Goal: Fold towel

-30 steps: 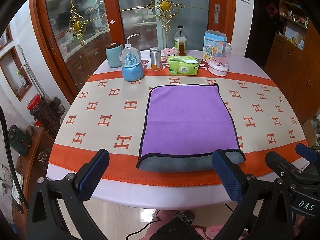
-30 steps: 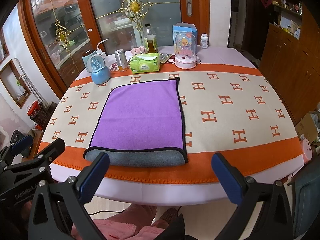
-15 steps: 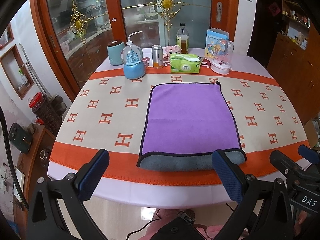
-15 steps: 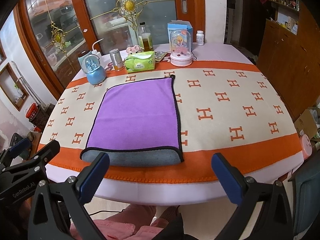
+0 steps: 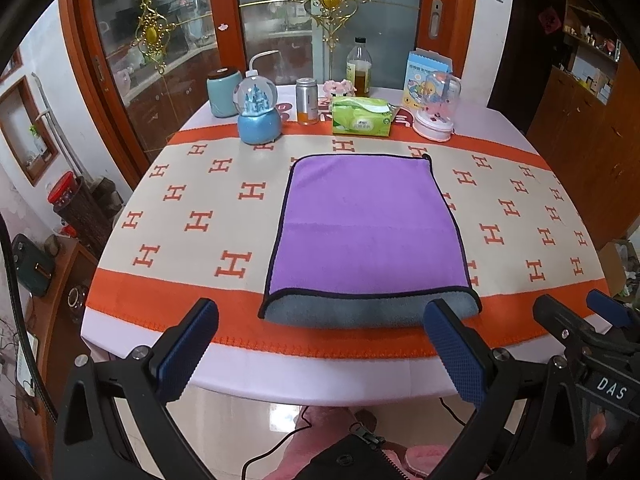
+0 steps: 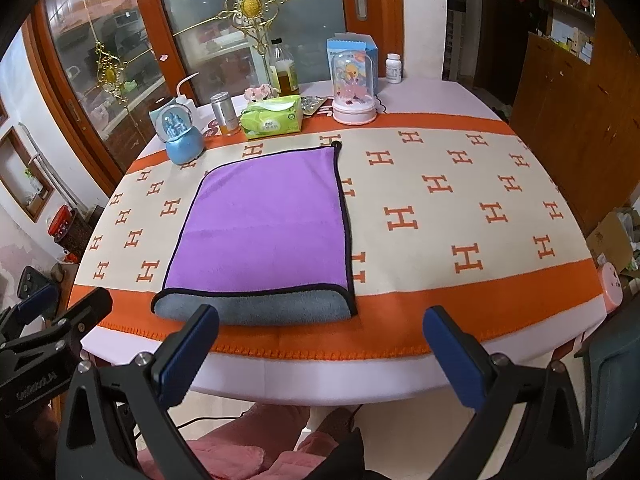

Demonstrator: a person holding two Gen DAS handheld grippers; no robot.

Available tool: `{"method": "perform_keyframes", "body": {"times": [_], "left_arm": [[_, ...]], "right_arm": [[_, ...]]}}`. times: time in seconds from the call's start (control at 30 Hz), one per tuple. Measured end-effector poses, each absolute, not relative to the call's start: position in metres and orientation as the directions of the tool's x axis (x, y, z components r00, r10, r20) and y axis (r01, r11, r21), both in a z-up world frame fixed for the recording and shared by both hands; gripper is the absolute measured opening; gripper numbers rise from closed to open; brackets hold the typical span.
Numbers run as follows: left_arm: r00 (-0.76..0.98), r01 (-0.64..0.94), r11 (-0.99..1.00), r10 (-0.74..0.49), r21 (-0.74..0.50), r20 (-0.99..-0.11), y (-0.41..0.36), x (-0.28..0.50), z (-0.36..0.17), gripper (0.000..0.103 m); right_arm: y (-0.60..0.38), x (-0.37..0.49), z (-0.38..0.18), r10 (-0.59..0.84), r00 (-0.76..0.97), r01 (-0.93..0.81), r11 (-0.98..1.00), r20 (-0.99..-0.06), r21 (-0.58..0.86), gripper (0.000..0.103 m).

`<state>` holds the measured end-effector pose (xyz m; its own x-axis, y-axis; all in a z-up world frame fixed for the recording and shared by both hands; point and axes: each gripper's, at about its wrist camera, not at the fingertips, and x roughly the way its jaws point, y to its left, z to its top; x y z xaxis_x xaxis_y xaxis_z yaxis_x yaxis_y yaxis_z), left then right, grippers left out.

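Note:
A purple towel with a black hem and grey underside lies folded in half on the table, its fold at the near edge; it also shows in the right wrist view. My left gripper is open and empty, held back off the table's near edge, in front of the towel. My right gripper is open and empty, also off the near edge, to the right of the towel's near right corner. Neither touches the towel.
The table has a cream and orange H-pattern cloth. Along its far side stand a blue snow globe, a can, a green tissue pack, an oil bottle and a pink domed toy. A wooden cabinet stands at right.
Both grippers have drawn back and up from the table, so the towel looks smaller and farther. The towel has not moved. Both grippers stay open.

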<state>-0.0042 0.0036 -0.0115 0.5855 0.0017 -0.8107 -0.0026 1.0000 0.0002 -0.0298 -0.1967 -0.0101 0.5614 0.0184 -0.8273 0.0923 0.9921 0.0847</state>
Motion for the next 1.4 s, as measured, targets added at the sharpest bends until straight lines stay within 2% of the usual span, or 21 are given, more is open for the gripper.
{"method": "perform_keyframes", "body": {"times": [0.33,0.63,0.73,1.07,1.37,1.4], "left_arm": [[0.526,-0.015,0.999,-0.034,-0.049,-0.850,0.018,0.005,-0.031,0.102],[0.477,-0.009,0.999,-0.027,-0.036,-0.879,0.033,0.031,-0.061,0.102],[0.471,-0.007,0.999,-0.028,-0.036,-0.882,0.039,0.041,-0.069,0.102],[0.440,0.049,0.996,-0.089,-0.076,-0.894,0.058,0.077,-0.102,0.102],[0.369,0.078,0.993,-0.109,-0.087,-0.923,0.073,0.106,-0.138,0.102],[0.362,0.077,0.994,-0.105,-0.082,-0.926,0.075,0.108,-0.142,0.102]], "right_arm": [[-0.201,-0.022,-0.024,0.046,0.564,0.064,0.993,-0.825,0.099,0.101],[-0.210,-0.005,-0.045,0.101,0.570,0.002,0.992,-0.815,0.125,0.100],[-0.217,0.003,-0.058,0.099,0.568,-0.012,0.994,-0.817,0.112,0.097],[-0.239,0.024,-0.093,0.206,0.549,-0.055,0.976,-0.810,0.211,0.092],[-0.241,0.037,-0.122,0.265,0.471,-0.090,0.963,-0.841,0.253,0.076],[-0.241,0.039,-0.126,0.272,0.458,-0.090,0.961,-0.846,0.260,0.071]]}}
